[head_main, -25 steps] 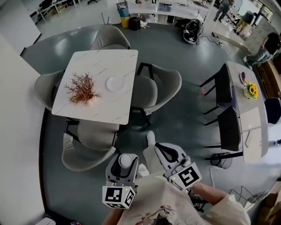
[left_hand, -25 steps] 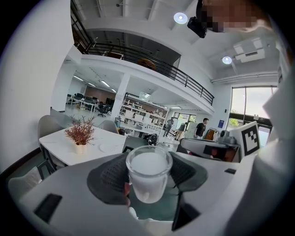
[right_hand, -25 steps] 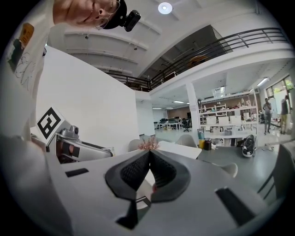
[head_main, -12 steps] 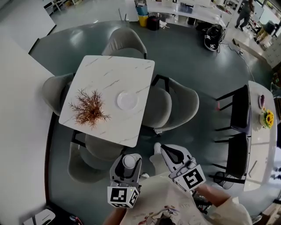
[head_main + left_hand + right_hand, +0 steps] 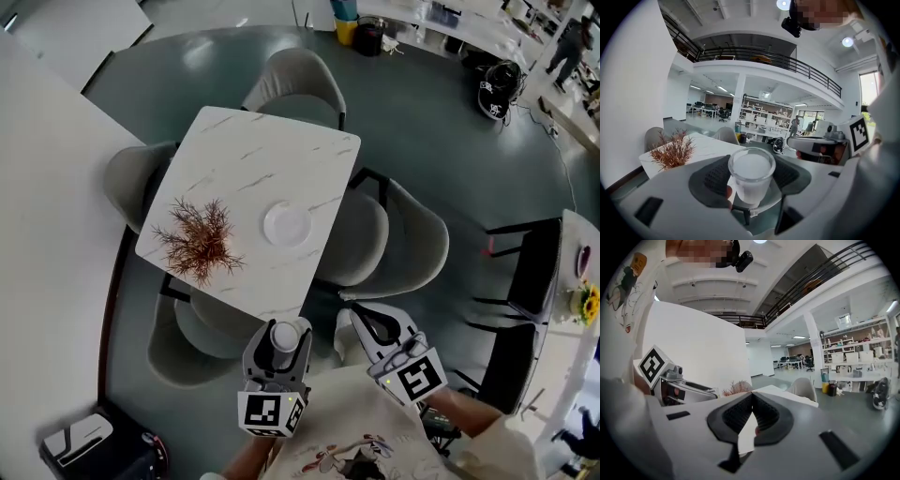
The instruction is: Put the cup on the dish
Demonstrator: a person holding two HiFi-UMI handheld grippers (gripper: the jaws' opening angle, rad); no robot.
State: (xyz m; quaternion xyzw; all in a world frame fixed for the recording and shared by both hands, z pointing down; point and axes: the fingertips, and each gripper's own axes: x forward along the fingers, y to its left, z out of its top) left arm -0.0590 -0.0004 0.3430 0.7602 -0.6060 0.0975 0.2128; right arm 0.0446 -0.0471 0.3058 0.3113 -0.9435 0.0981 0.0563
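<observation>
1. The left gripper (image 5: 751,187) clamps an upright frosted cup (image 5: 751,174) between its jaws, short of the table's near edge.
2. The right gripper (image 5: 752,404), at the left one's 3 o'clock, has its jaws pressed together and empty.
3. The dish (image 5: 287,225) sits on the marble table (image 5: 246,159), at 12 o'clock from the cup, with a dried plant (image 5: 199,241) at its 9 o'clock.

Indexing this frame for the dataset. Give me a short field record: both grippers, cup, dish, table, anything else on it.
left gripper: shut on the cup, short of the table's near edge
cup: clear, upright between the left jaws, not on the dish
right gripper: jaws together, nothing held, beside the left one
dish: white, round, empty, on the table
table: square, white marble-look top
dried plant: brown sprig on the table, left of the dish, apart from it
chairs: grey, around the table
</observation>
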